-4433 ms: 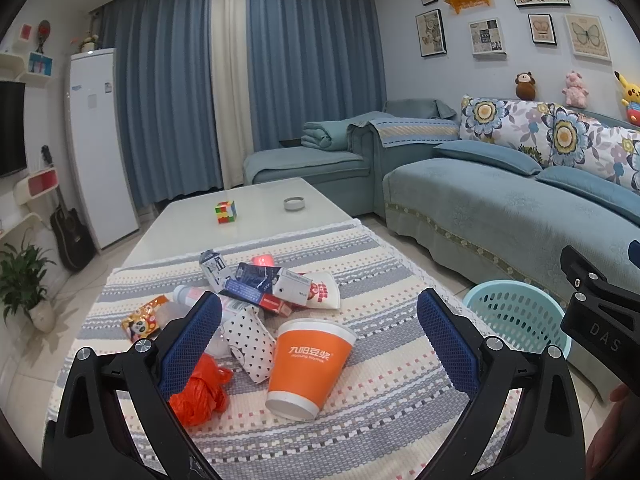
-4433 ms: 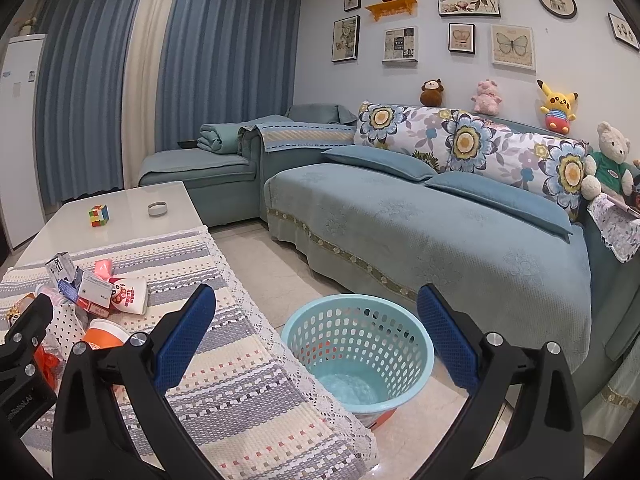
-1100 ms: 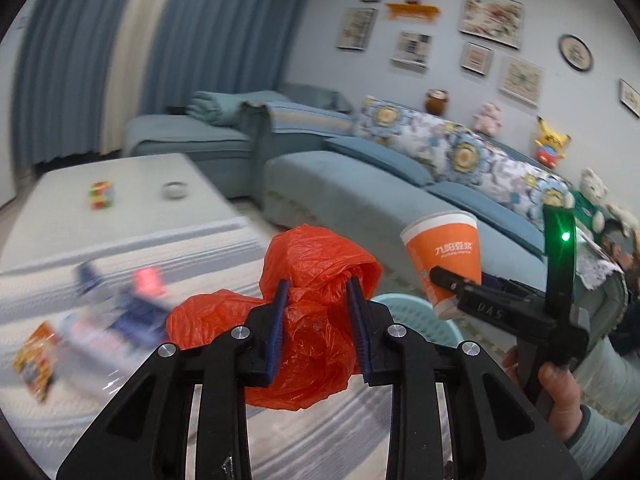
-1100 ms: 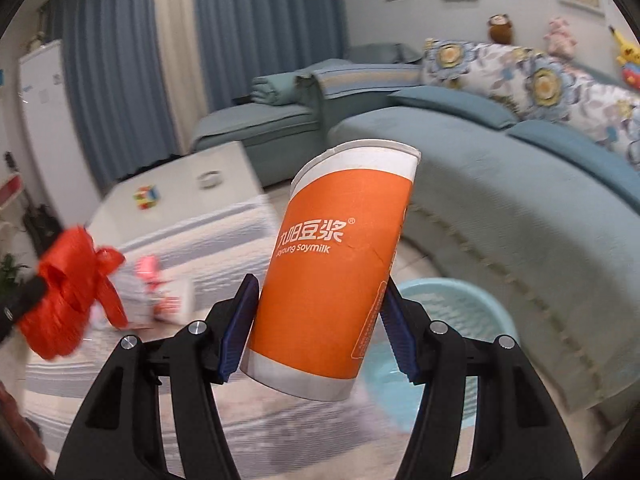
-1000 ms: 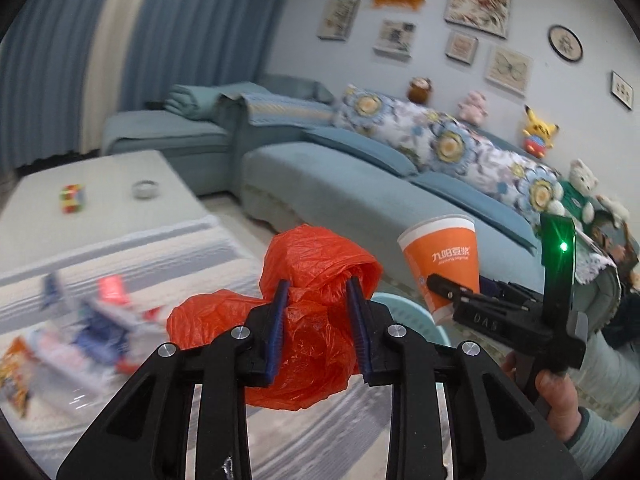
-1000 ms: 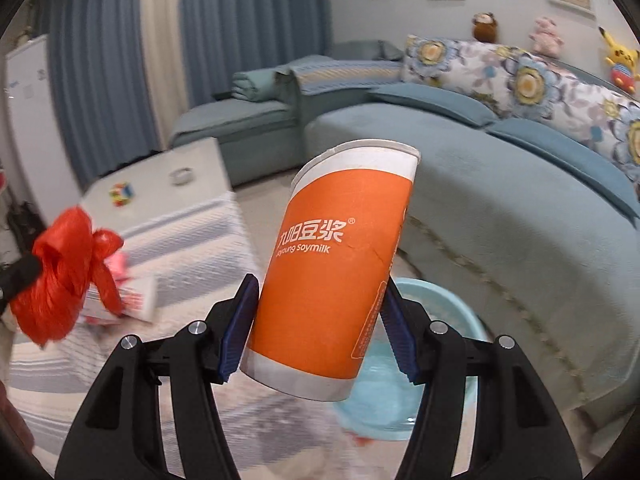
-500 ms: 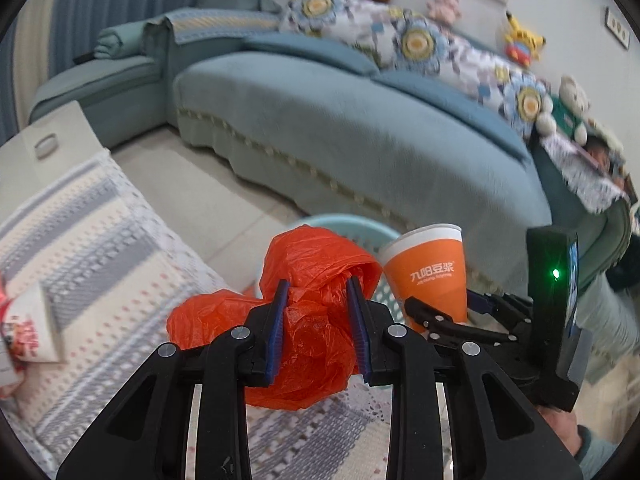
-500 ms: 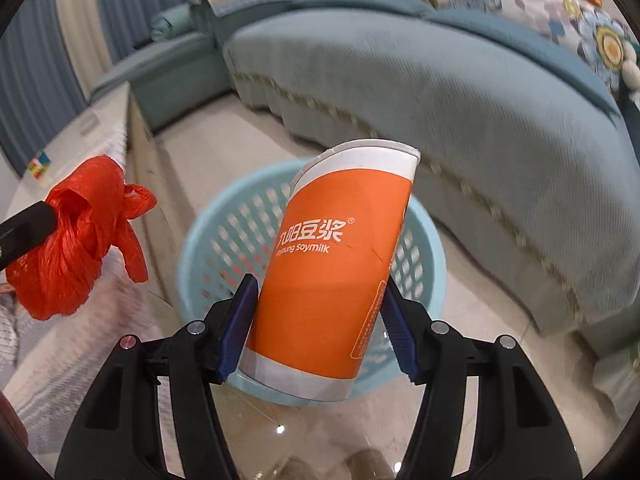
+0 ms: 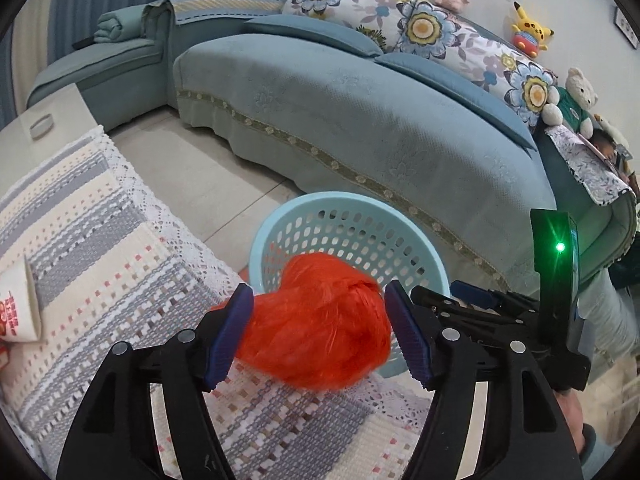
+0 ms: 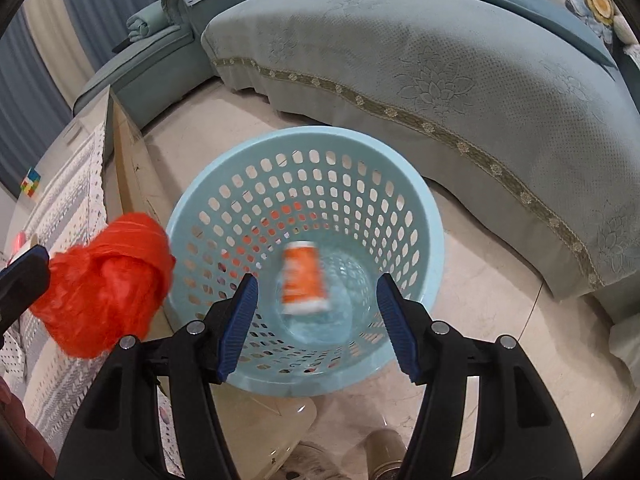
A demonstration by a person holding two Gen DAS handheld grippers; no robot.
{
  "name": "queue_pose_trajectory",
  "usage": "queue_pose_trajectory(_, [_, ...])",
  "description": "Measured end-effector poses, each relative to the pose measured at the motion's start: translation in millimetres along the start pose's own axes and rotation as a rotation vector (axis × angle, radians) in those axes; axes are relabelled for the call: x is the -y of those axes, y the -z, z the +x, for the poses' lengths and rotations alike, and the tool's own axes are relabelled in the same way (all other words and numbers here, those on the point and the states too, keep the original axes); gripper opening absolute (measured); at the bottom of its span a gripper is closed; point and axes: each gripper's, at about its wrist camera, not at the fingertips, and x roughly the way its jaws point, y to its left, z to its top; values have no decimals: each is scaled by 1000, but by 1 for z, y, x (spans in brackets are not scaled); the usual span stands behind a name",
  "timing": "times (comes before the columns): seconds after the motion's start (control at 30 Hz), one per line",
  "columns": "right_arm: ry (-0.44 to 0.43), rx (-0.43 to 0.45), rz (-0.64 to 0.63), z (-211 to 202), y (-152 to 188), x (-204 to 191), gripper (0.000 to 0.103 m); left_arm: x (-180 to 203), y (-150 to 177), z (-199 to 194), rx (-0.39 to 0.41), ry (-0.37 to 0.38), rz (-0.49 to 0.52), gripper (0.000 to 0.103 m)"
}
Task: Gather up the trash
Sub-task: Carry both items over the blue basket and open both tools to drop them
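Your left claw [image 9: 320, 336] has just been opening; the blurred red bag [image 9: 320, 320] sits loose between its spread jaws, above the bench [image 9: 100, 240] edge beside the blue basket [image 10: 434, 248]. Your right claw [image 10: 316, 320] stands open and empty over the basket, the orange cup [image 10: 302, 282] blurred inside it.

teal sofa [image 9: 360, 128], plush toys [image 9: 528, 32], striped tablecloth [image 9: 100, 240]

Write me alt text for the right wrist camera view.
An orange cup, blurred, lies in a blue basket on the floor, seen between the open, empty right claw. At left, a red bag is beside the basket rim at the left claw's tip; a sofa behind.
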Motion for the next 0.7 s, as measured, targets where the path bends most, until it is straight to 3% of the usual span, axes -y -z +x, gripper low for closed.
queue_pose_trajectory(0.47, [-21, 73, 17, -20, -2, -6, 58, -8, -1, -23, 43, -4, -14, 66])
queue_pose_trajectory(0.7, [-106, 238, -44, -71, -7, -31, 58, -26, 0, -85, 149, -36, -71, 66])
